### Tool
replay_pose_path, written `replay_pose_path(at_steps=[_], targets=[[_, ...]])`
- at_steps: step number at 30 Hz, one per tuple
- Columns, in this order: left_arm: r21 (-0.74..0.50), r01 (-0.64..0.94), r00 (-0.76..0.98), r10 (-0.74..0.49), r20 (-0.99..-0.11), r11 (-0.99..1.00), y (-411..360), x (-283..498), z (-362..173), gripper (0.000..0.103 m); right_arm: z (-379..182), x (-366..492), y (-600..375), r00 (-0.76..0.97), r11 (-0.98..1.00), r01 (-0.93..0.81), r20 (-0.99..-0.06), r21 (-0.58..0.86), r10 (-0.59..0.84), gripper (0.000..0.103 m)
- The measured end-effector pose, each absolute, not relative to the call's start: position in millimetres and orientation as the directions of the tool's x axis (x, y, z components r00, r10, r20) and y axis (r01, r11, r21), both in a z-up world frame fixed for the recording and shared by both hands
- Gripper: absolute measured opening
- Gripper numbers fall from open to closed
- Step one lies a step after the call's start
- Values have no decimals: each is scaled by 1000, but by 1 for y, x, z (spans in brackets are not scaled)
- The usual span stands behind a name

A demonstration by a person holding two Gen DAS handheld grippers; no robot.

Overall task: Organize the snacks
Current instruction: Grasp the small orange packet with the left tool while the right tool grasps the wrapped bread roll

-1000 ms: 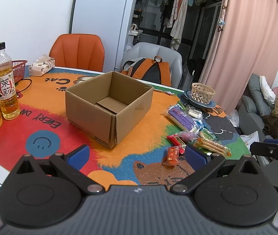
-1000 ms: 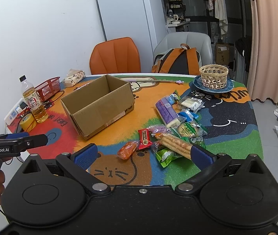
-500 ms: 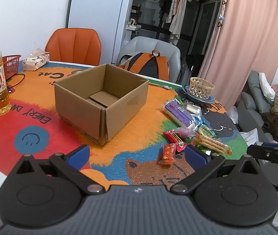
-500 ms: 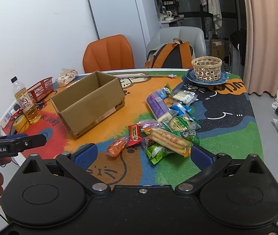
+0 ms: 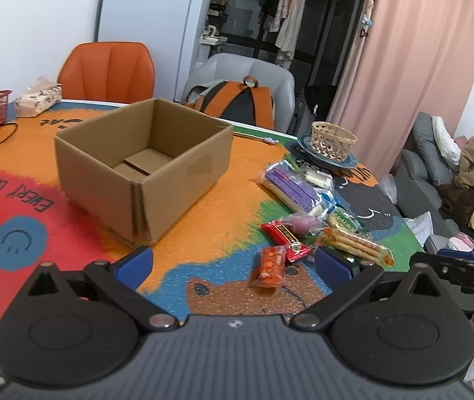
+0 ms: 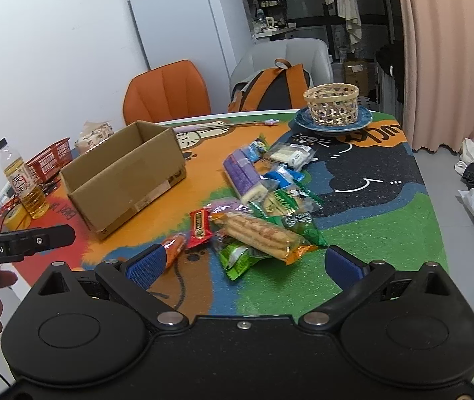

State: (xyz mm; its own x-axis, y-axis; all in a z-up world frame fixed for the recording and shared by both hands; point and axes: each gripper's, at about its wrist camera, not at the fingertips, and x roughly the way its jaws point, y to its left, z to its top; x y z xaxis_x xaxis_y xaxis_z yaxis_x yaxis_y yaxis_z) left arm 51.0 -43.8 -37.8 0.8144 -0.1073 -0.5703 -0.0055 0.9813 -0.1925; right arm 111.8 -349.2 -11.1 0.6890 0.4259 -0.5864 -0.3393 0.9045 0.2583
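Observation:
An open, empty cardboard box stands on the colourful table mat. To its right lies a pile of snack packs: a purple pack, a red bar, an orange pack, a biscuit-stick pack and green packs. My left gripper is open and empty, above the near table edge, with the orange pack between its fingers' lines. My right gripper is open and empty, just in front of the green and biscuit packs.
A wicker basket on a blue plate stands at the far right. A tea bottle, red basket, tape roll and tissue pack sit at the left. Chairs and a backpack stand behind the table.
Both grippers have moved forward toward the table; the box and snack pile look nearer. The left view has also swung right, pushing the bottle to the frame edge. Both stay open.

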Motion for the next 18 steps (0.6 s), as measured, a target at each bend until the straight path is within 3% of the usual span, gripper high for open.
replay_pose_path(at_steps=[3,8,18], targets=[[-200,0,811,-117,-573,980,-47,59,-45,101,-18,117,-351,689,902,-339,-582,268,432,99],[-211,2,805,-127,-580,977,-51,74,-56,99,-28,129,-350,686,896,-343,-576,283,445,85],[-224,10,786,-146,-600,975,-62,98,-73,88,-41,150,-341,678,889,-354,-574,291,459,77]])
